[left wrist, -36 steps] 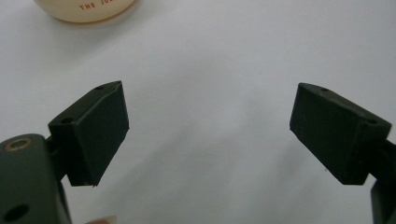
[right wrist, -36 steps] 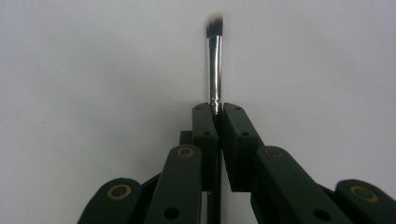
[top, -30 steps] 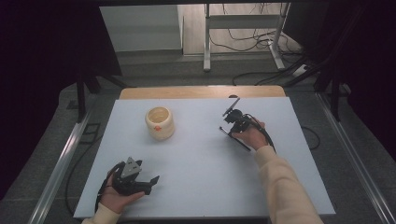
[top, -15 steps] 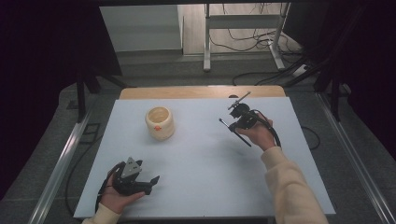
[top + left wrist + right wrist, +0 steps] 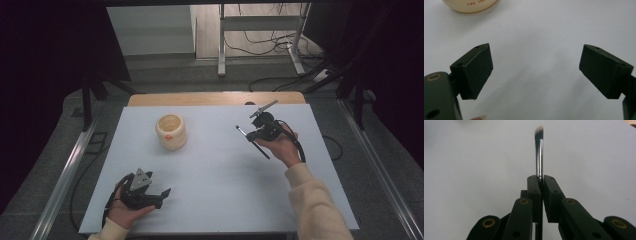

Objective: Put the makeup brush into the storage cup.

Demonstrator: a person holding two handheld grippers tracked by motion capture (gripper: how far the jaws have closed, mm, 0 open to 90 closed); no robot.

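My right gripper (image 5: 251,134) hangs above the right half of the white table (image 5: 215,200), shut on a thin make-up brush (image 5: 260,149). In the right gripper view the brush (image 5: 539,150) sticks out past the closed jaws of the right gripper (image 5: 539,181), metal ferrule and dark bristle tip pointing away. At the table's front left, my left gripper (image 5: 161,189) rests in the hand, open. The left gripper (image 5: 535,62) has only bare table between its wide jaws. A cream cup (image 5: 171,131) stands upright at the back left, and its base (image 5: 470,5) shows beyond the left jaws.
A wooden strip (image 5: 215,98) runs along the table's far edge. Metal rails (image 5: 65,175) flank both sides. A stand and cables (image 5: 260,45) are on the floor behind. The trailing cable (image 5: 299,145) loops by the right wrist.
The right hand has lifted the brush higher and shifted it slightly right and away. The left hand and the cup have stayed put.
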